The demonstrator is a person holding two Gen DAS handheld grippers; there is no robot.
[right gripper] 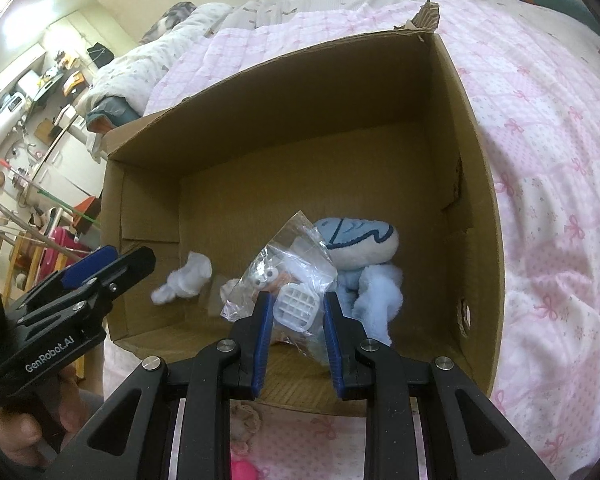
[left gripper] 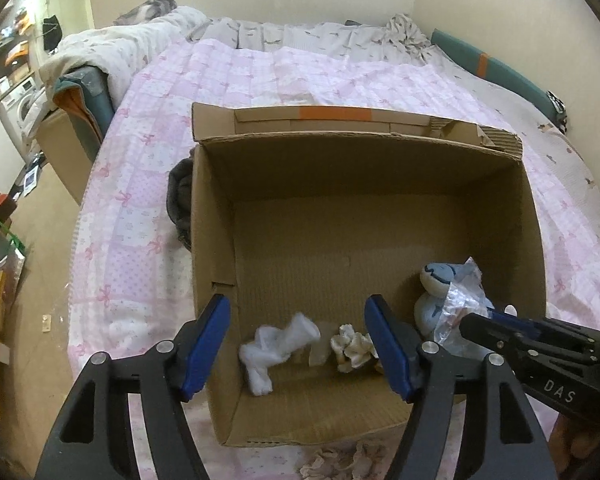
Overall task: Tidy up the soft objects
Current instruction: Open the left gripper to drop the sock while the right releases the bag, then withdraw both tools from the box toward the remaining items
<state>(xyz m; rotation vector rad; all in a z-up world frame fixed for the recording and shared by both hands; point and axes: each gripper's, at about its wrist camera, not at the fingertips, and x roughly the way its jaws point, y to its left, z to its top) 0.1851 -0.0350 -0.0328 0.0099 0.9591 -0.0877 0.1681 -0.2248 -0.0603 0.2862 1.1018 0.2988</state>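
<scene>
An open cardboard box [left gripper: 380, 216] stands on the pink bed. In it lie a white sock [left gripper: 274, 348], a cream crumpled cloth [left gripper: 352, 346] and a blue and white plush [left gripper: 436, 292]. My left gripper [left gripper: 298, 346] is open and empty above the box's near edge. My right gripper [right gripper: 296, 312] is closed on a clear plastic bag [right gripper: 288, 268] with a small toy and a white grid piece inside, held over the box beside the plush [right gripper: 364, 248]. The sock also shows in the right wrist view [right gripper: 186, 276]. The right gripper shows in the left wrist view [left gripper: 496, 320].
The pink patterned quilt [left gripper: 148, 216] covers the bed around the box [right gripper: 284, 128]. A dark grey cloth [left gripper: 180, 200] lies against the box's left side. A cream frilly cloth [left gripper: 340, 460] lies on the quilt in front of the box. A pink object [right gripper: 242, 466] lies below my right gripper.
</scene>
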